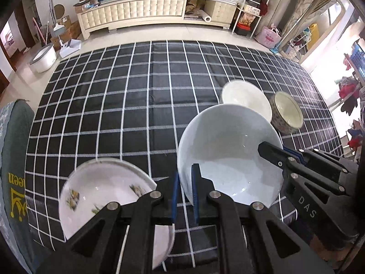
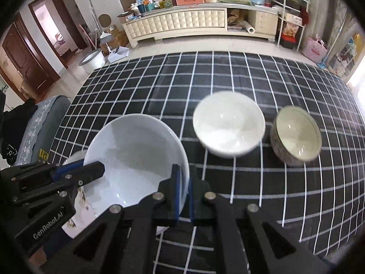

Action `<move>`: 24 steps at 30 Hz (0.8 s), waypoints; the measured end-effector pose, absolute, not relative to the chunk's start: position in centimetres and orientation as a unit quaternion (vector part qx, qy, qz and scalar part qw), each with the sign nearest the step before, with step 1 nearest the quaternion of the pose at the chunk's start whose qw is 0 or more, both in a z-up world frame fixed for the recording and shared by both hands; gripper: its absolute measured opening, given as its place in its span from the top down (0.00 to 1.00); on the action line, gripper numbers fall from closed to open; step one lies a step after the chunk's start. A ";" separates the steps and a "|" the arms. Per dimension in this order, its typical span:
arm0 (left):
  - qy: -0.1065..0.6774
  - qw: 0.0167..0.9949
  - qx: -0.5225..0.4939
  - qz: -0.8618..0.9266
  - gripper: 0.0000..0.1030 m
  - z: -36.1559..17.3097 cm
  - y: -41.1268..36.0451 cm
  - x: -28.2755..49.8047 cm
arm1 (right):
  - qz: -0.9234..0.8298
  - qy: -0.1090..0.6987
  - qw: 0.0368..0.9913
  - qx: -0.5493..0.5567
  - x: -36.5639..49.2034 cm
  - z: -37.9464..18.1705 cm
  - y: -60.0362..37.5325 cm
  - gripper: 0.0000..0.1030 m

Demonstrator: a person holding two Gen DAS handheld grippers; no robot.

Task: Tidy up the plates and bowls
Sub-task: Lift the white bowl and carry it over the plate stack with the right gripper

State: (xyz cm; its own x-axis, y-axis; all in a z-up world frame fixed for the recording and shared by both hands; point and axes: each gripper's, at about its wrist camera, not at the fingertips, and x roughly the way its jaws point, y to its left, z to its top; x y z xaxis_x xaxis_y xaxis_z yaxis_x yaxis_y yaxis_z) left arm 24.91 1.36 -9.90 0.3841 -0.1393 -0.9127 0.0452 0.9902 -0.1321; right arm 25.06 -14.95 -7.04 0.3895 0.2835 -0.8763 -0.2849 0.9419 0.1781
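Right gripper (image 2: 183,194) clamped on large pale-blue bowl (image 2: 136,159) rim at its 4 o'clock; left gripper (image 1: 184,196) clamped on the opposite rim. Bowl is apparently lifted over checked counter (image 2: 228,73). Floral plate (image 1: 102,187) at 9 o'clock; white bowl (image 2: 228,123) and patterned bowl (image 2: 296,134) at 2. Likely stacking step: lower it level onto the plate.

Cluttered cream cabinet (image 2: 200,22), pale floor (image 2: 182,45), wooden door (image 2: 20,61)

Cloth: black with white grid (image 1: 136,105), spread over the desk.
Cabinet: long cream unit (image 2: 182,22) at the far wall, top cluttered.
Basin: white (image 1: 43,59), on the floor.
Door: dark wood (image 2: 25,68), left.
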 end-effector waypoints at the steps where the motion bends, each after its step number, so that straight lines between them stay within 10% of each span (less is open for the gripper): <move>1: 0.554 0.830 -0.041 -0.057 0.91 -10.1 1.0 24.5 | 0.169 0.528 0.832 0.000 24.8 -7.2 -15.0 0.91; 24: 0.602 0.795 -0.027 -0.069 0.91 -17.1 -1.7 21.2 | 0.129 0.587 0.799 0.019 20.6 -13.5 -16.8 0.91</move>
